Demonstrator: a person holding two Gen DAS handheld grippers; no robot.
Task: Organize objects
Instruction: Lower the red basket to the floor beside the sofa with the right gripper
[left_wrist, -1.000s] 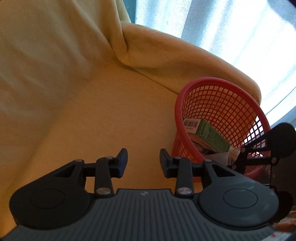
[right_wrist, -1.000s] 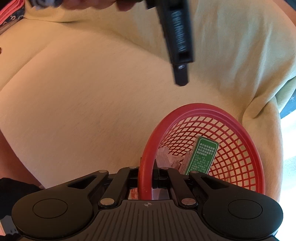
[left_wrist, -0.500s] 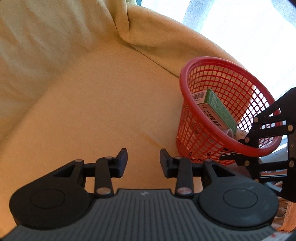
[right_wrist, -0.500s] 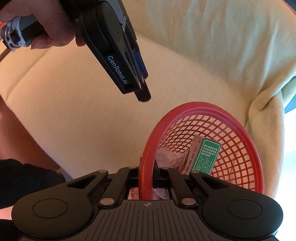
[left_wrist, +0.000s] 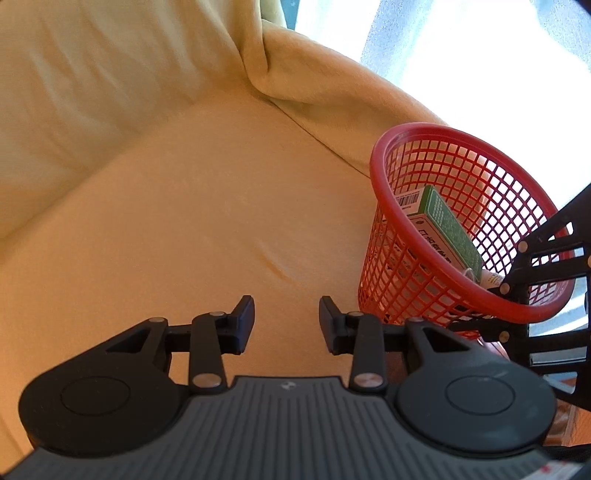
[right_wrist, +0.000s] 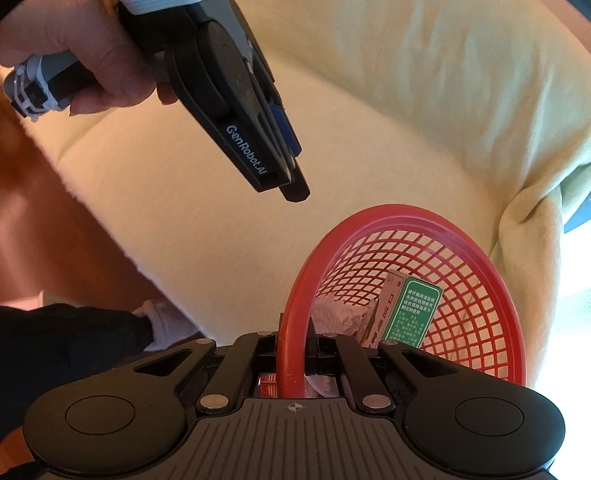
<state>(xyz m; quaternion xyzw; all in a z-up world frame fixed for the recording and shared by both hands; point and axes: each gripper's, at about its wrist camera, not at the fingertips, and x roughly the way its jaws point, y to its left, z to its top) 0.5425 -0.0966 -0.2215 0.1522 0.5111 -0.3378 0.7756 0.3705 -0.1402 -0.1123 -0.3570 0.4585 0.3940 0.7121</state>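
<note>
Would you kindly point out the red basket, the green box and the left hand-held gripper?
red basket (left_wrist: 380, 155), left wrist view, far rim.
green box (right_wrist: 413, 314), right wrist view, printed green face.
left hand-held gripper (left_wrist: 286, 325), left wrist view, midway between fingertips.

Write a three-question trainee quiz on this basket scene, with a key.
1. True or false: the right gripper is shut on the rim of the red basket.
2. What is between the fingers of the left gripper? A) the green box B) nothing C) the basket rim
3. Fill in: the green box lies ___ the basket.

Key: 1 true; 2 B; 3 inside.
</note>
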